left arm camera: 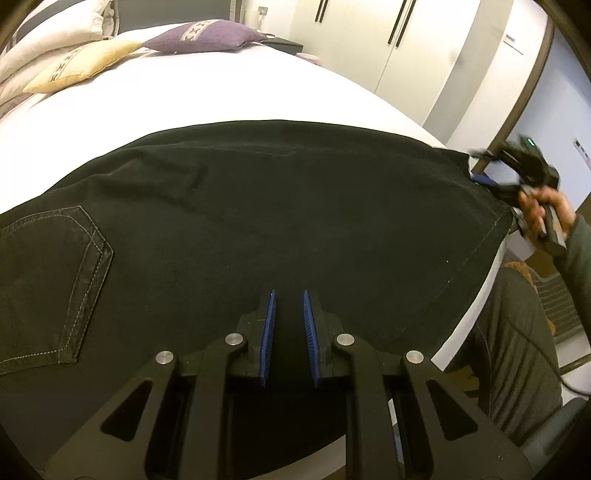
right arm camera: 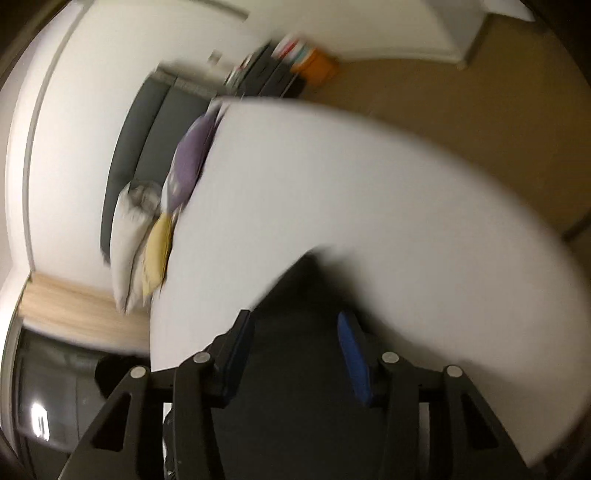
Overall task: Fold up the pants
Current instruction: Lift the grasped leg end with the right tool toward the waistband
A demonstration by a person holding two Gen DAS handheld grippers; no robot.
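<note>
While both grippers' fingers (left arm camera: 271, 325) stand apart, black pants (left arm camera: 258, 206) lie crosswise on the bed (left arm camera: 221, 92).

I see a white bed (left arm camera: 221, 88) ahead. A purple cushion (left arm camera: 207, 37) and a yellow cushion (left arm camera: 81, 64) lie at its head, beside white pillows (left arm camera: 48, 37). A white wardrobe (left arm camera: 369, 33) with dark handles stands beyond.

A home bedroom: white bed (left arm camera: 221, 92), cushions (left arm camera: 207, 37), wardrobe doors (left arm camera: 369, 33).
</note>
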